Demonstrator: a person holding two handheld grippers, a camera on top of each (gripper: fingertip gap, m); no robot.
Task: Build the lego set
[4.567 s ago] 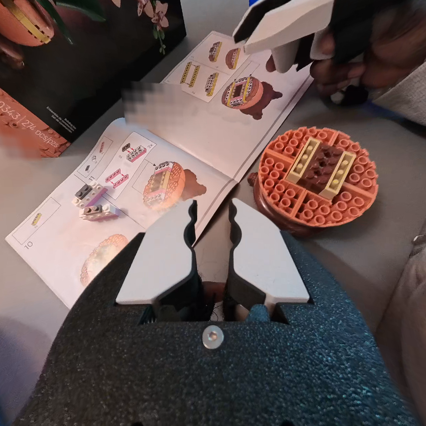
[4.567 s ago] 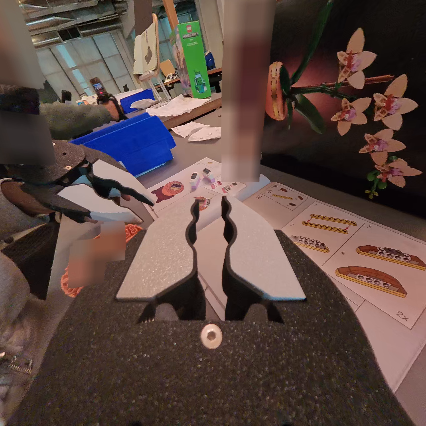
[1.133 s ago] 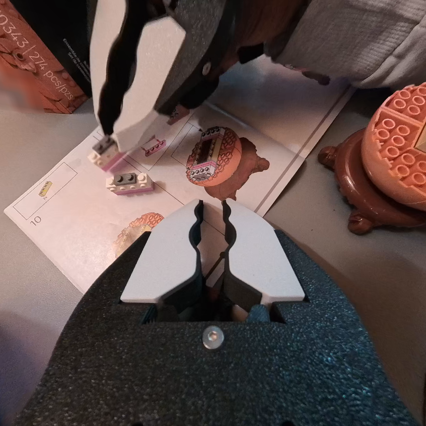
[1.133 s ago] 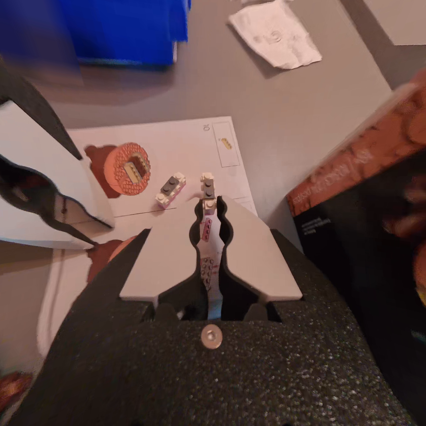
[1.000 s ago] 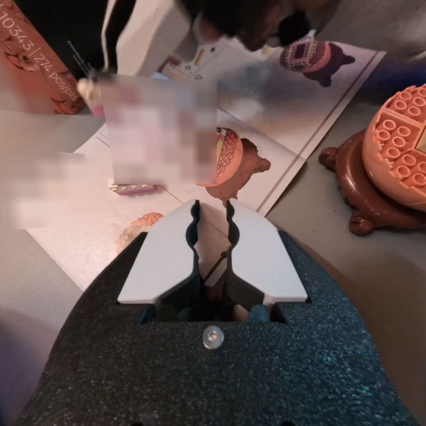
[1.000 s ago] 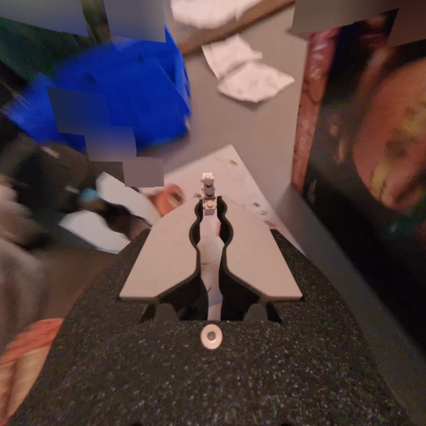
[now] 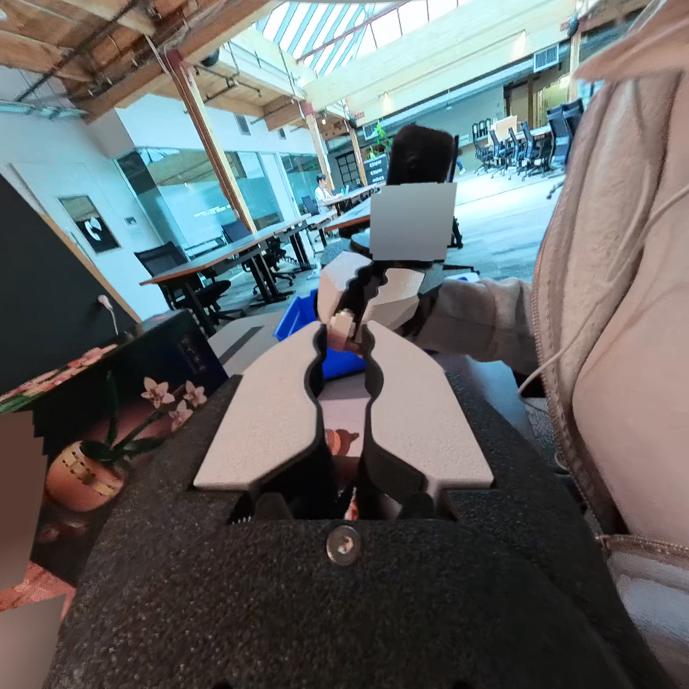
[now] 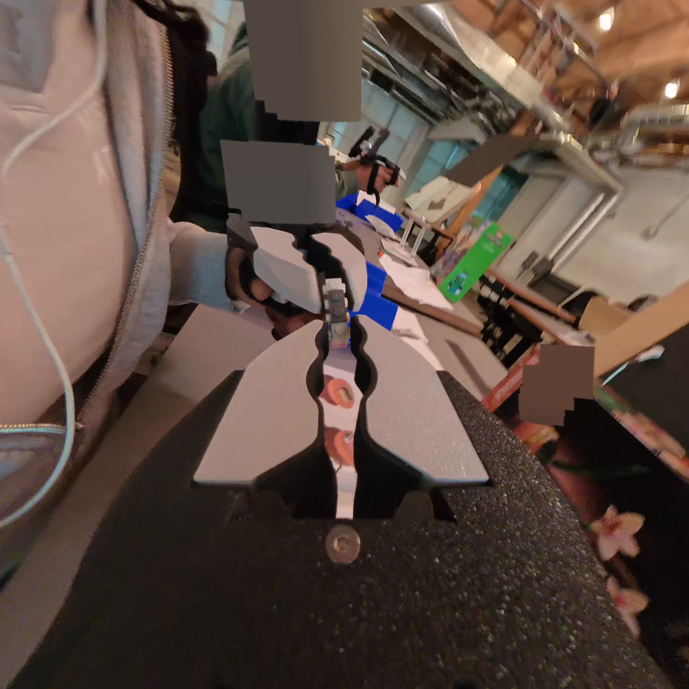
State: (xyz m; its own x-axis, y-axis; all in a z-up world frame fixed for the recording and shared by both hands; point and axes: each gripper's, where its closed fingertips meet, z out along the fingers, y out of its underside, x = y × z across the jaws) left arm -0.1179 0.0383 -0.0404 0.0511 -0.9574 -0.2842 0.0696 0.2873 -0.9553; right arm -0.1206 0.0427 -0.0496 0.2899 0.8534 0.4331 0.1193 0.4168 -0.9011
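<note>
The small white, grey and pink brick stack (image 8: pixel 337 313) is held in the air above the grey table (image 8: pixel 208 335), pinched at one end by the right tongs (image 8: pixel 338 337) and at the other by the left tongs (image 7: pixel 341 330). Both close narrowly on it. Likely a handover or regrip: keep one pair firm before easing the other, tips aligned. There is open room above the table's near edge.

Each wrist view is taken close along its own fingers, nearly level. The views face each other; the brick assembly (image 7: pixel 341 330) (image 8: pixel 337 317) at frame centre is shared.
</note>
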